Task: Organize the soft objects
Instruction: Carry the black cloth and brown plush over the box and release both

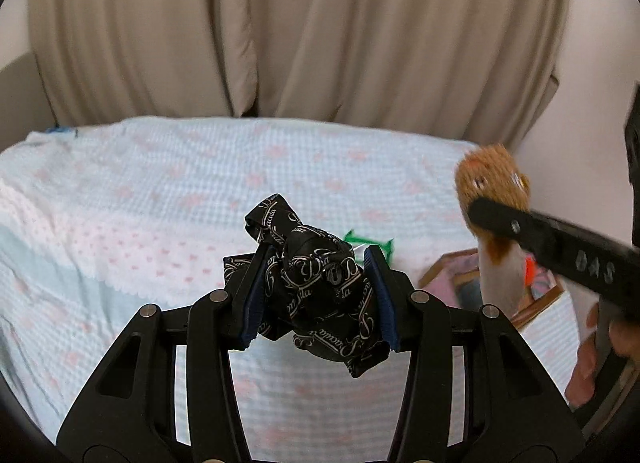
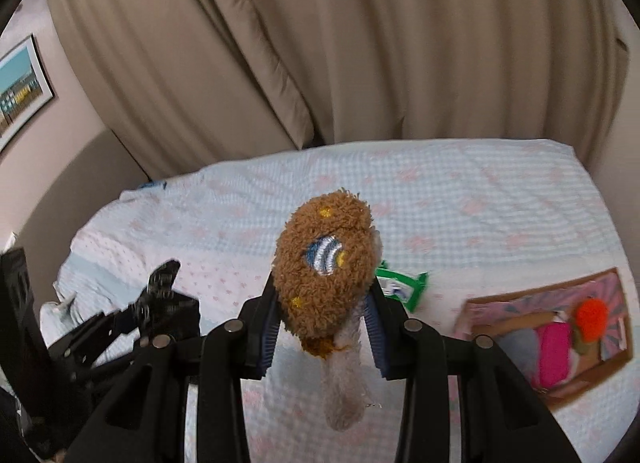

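- the toy's [image 2: 326, 275] face is hard to read from your right wrist camera; it is blurred in the left view, and its pale lower part trails off fuzzy at 6 o'clock.
- the box [image 2: 560, 327] at 3 o'clock is cut off by the lens edge; you can make out an orange ball [image 2: 591, 313] and something pink inside, no more.
- a green packet [image 2: 402, 289] lies partly hidden behind the toy; its print is too small to read.
- in the right view your left gripper [image 2: 160, 295] is a dark blur at 9 o'clock.
- everything sits above a bed [image 1: 160, 199] with a pale blue checked cover dotted with pink; beige curtains [image 1: 320, 31] hang behind at 12 o'clock, and a framed picture [image 2: 20, 91] hangs on the wall at 10 o'clock.
- the cloth [image 1: 316, 283] is black with white script; it is too crumpled to read for sure. the other gripper's arm reads "das".
- your left gripper [image 1: 318, 295] is part closed, pads clamped on the bunched cloth, clear of the bed.
- your right gripper [image 2: 322, 327] is part closed, pads gripping the brown toy, lifted off the bed.
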The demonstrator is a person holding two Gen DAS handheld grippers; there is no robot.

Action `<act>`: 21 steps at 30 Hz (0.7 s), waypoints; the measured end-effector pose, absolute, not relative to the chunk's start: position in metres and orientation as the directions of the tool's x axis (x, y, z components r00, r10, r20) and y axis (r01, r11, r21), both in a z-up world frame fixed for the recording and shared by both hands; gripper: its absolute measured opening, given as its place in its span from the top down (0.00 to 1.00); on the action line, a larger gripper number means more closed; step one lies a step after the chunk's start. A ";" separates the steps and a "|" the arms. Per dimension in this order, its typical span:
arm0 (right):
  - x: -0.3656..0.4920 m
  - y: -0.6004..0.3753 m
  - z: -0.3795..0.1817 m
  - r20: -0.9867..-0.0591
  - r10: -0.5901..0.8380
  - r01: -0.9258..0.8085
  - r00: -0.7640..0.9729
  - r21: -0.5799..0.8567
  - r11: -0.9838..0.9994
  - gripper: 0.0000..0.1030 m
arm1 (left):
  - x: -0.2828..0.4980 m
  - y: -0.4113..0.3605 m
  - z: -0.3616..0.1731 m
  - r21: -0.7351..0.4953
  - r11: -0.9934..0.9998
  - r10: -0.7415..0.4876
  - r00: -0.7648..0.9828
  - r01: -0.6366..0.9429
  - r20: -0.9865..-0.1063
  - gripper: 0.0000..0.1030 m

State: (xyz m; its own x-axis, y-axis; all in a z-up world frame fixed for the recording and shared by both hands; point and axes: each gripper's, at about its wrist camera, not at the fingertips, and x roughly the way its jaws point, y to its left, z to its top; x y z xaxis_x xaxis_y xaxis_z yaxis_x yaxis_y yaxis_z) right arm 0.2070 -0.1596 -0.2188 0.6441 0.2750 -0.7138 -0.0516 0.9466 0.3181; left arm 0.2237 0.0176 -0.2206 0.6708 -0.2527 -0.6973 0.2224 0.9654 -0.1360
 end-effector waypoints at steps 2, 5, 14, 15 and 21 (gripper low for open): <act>0.191 -0.180 -0.204 -0.704 0.276 -0.048 0.654 0.326 0.944 0.66 | 0.213 -0.001 -0.205 -0.136 0.965 -0.254 0.676 0.223 -0.692 0.58; 0.167 -0.214 -0.185 -0.694 0.281 -0.048 0.663 0.336 0.941 0.66 | 0.193 -0.033 -0.184 -0.154 0.965 -0.258 0.674 0.211 -0.692 0.58; 0.120 -0.336 -0.155 -0.692 0.277 -0.062 0.667 0.319 0.946 0.66 | 0.151 -0.145 -0.164 -0.205 0.960 -0.279 0.647 0.190 -0.710 0.58; 0.117 -0.348 -0.155 -0.696 0.272 -0.059 0.665 0.314 0.948 0.66 | 0.149 -0.157 -0.165 -0.207 0.959 -0.282 0.644 0.192 -0.711 0.58; 0.117 -0.412 -0.169 -0.736 0.242 -0.028 0.632 0.291 0.956 0.66 | 0.148 -0.225 -0.180 -0.207 0.954 -0.297 0.602 0.217 -0.742 0.58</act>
